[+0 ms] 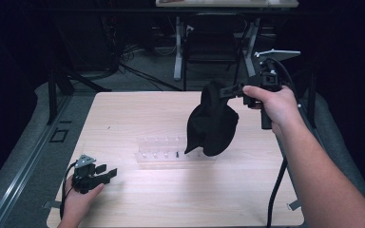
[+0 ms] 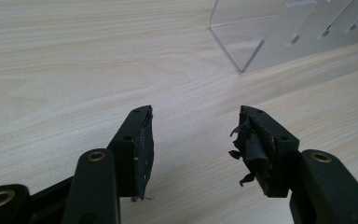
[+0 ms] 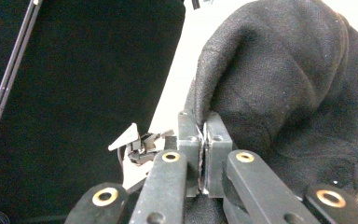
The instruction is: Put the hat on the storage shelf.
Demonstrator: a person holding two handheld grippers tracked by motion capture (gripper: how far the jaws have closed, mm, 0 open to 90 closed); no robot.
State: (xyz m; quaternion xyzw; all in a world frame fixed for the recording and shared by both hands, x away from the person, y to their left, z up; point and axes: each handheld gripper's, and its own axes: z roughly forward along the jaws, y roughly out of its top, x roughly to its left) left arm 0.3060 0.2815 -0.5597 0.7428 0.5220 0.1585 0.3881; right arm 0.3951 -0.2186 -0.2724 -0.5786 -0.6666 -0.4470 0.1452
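A black cloth bag (image 1: 212,121) hangs in the air over the table's middle right, held by its top edge. My right gripper (image 1: 228,90) is shut on that edge; in the right gripper view the jaws pinch the bag's (image 3: 284,84) hem at my right gripper (image 3: 203,135). A clear acrylic rack (image 1: 168,151) with slots lies on the table, its right end hidden behind the bag. My left gripper (image 1: 105,173) rests low at the table's front left, open with nothing between its jaws. In the left gripper view my left gripper (image 2: 196,133) faces the clear rack's (image 2: 279,32) corner.
The light wooden table (image 1: 138,118) has its edges close on all sides, with dark floor around it. A chair and desk legs (image 1: 214,42) stand beyond the far edge. Cables trail from both grippers.
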